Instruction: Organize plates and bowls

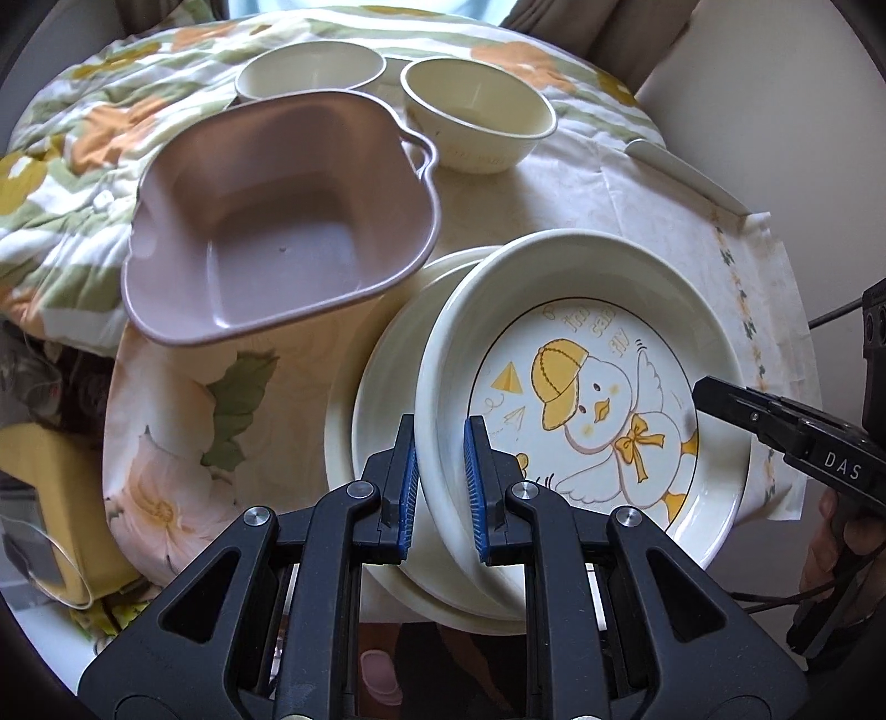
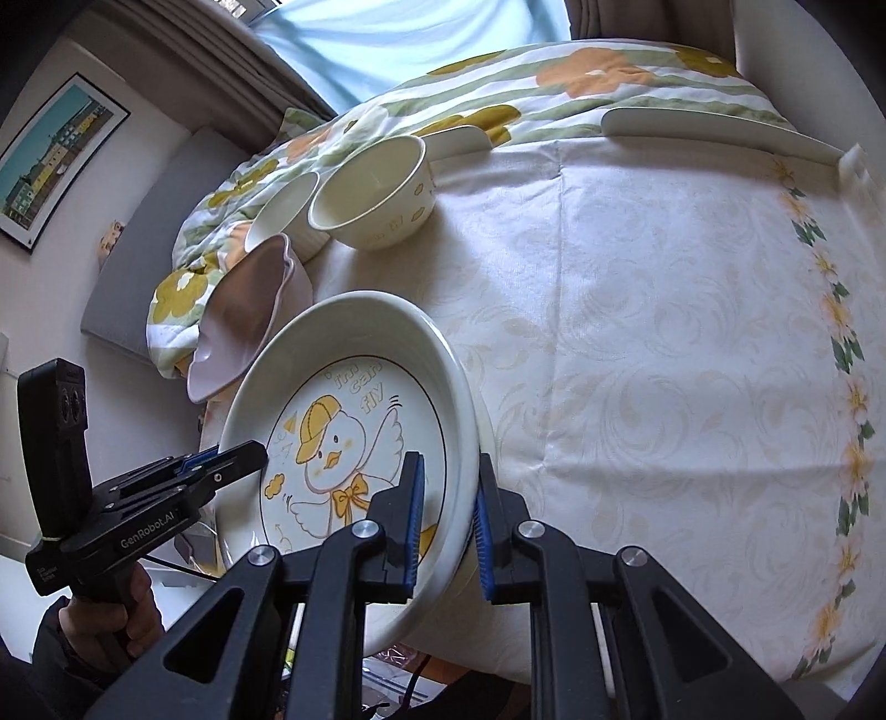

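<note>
Item: duck plate (image 1: 598, 399), cream, deep-rimmed, printed with a capped duckling. Held tilted between both tongs: left tongs (image 1: 440, 493) clenched on its near-left rim, right tongs (image 2: 448, 520) clenched on the opposite rim. Its low edge sits over a plain cream plate (image 1: 382, 387) directly beneath, which appears to rest on another (a stack begun, by the look of it).

Progress, judged: plates partly gathered; the duck plate is not yet settled flat on the pile. Bowls look unsorted.

Remaining items, ahead of the left tongs: pink square bowl (image 1: 277, 221), just beyond and left of the stack; two cream bowls (image 1: 476, 111), (image 1: 310, 69) farther off, side by side, not nested. One flat white plate (image 2: 714, 130) lies far ahead of the right tongs, well apart from the rest.

Surface: counter under a cream damask cloth (image 2: 664, 360) with a floral border, beside a flowered quilt (image 1: 83, 166).

Room: pale walls, a framed picture (image 2: 50, 171), curtains (image 2: 387, 44) at a bright window.
</note>
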The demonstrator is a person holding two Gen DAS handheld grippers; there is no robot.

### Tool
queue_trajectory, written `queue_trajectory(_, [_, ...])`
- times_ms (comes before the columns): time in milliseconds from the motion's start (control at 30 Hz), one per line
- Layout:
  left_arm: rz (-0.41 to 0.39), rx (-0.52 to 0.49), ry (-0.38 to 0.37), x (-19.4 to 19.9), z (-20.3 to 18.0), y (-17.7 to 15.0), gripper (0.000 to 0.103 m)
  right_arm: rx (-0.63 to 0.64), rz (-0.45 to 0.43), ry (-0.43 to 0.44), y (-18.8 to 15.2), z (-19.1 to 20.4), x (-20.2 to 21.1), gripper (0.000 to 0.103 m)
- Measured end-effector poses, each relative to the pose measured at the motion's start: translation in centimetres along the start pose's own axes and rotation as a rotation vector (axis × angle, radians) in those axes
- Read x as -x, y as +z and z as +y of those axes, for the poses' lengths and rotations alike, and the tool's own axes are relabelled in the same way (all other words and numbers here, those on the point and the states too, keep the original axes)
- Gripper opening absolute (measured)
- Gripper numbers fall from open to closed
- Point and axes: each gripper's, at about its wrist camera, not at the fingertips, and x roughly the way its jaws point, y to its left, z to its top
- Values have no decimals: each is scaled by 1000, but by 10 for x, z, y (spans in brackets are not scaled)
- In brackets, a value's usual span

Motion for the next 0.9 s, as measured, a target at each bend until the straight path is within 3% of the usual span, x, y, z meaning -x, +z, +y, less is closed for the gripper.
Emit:
queue_trajectory(367, [-4,-18,72,-12,-8,-5,14,42,19,-4,1,1,-4,15])
queue_trajectory(900, [-78,-262,367,-14,-49,-14,16,188,32,-108,1,16,-14,15])
